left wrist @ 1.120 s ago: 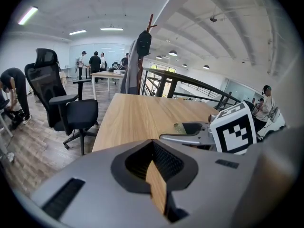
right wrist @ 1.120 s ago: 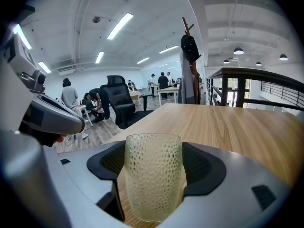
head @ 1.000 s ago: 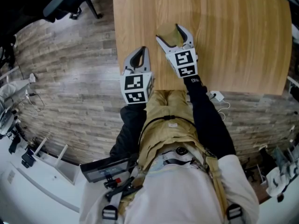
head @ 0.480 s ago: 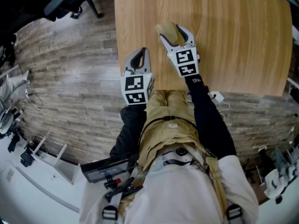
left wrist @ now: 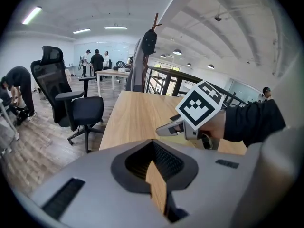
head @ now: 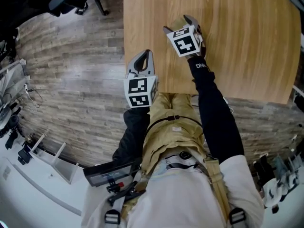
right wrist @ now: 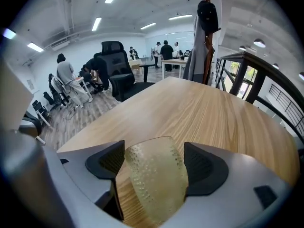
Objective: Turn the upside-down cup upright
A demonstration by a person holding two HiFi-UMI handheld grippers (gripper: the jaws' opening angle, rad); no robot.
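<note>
Spreading wider as it dropped farther across the table [head: 247,42], my right claw [right wrist: 156,167] now straddles the dimpled cup [right wrist: 153,184] on the table's left side. It is released, pads not pressing, so gripping looks next. Only its own view shows that; the head view nearly hides the cup. My left claw [left wrist: 156,175] hangs clenched and empty at the near edge.
</note>
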